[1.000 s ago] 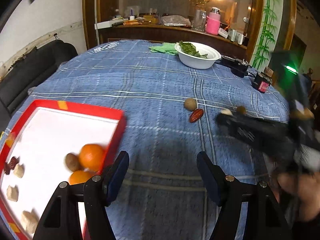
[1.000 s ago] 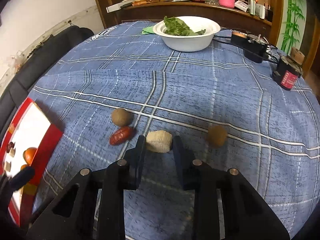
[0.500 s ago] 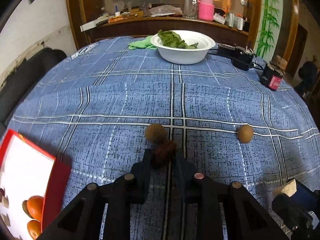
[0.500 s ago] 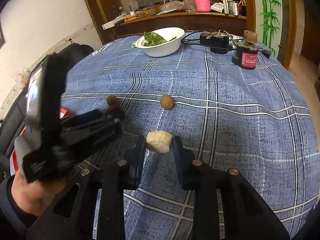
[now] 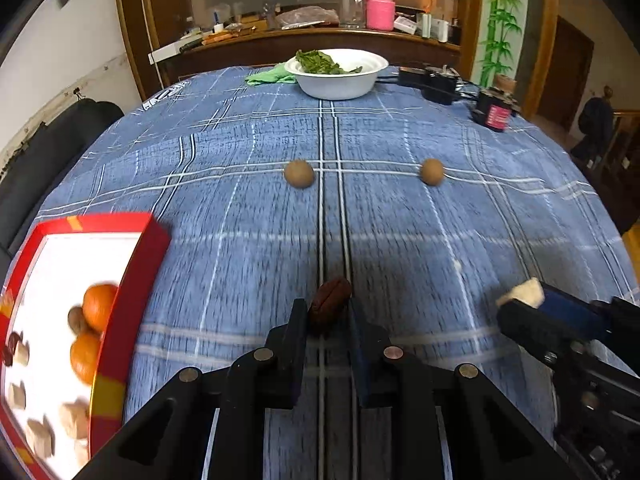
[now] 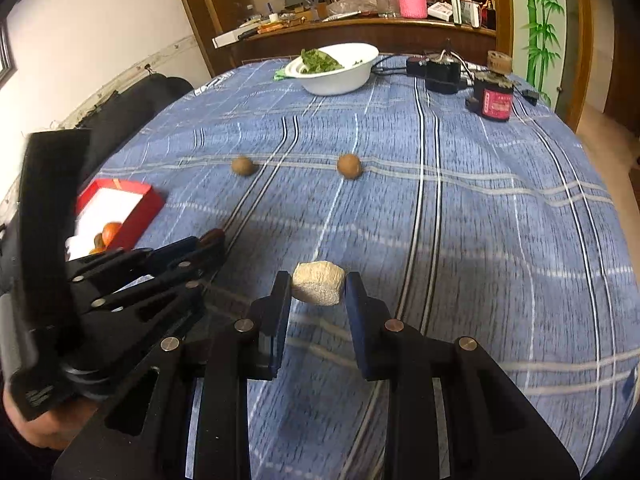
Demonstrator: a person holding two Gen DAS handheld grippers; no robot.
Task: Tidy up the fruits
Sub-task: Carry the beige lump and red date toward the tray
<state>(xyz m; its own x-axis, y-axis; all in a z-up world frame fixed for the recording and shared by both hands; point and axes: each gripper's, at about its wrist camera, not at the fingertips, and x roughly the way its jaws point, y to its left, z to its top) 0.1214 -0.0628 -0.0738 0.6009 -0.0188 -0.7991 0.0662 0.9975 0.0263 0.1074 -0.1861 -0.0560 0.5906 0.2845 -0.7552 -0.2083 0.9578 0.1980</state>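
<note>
My left gripper (image 5: 326, 312) is shut on a dark red date (image 5: 331, 307), held above the blue cloth. My right gripper (image 6: 318, 284) is shut on a pale rough chunk (image 6: 318, 283), also lifted; the chunk shows in the left wrist view (image 5: 522, 293) at lower right. Two brown round fruits (image 5: 299, 173) (image 5: 431, 171) lie on the cloth ahead. A red tray (image 5: 138, 248) at the left holds oranges (image 5: 98, 306), a brown fruit and several pale chunks. In the right wrist view the left gripper (image 6: 208, 240) is at the left, beside the tray (image 6: 138, 210).
A white bowl of greens (image 5: 338, 72) stands at the table's far side, next to a green cloth (image 5: 266, 77). A black power adapter with cables (image 5: 432, 82) and a dark jar with a red label (image 5: 496, 114) are at the far right. A black chair (image 5: 48, 148) is at the left.
My left gripper closed on the date and lifted it back from the brown fruit, toward the tray. My right gripper lifted the chunk and drew back.
</note>
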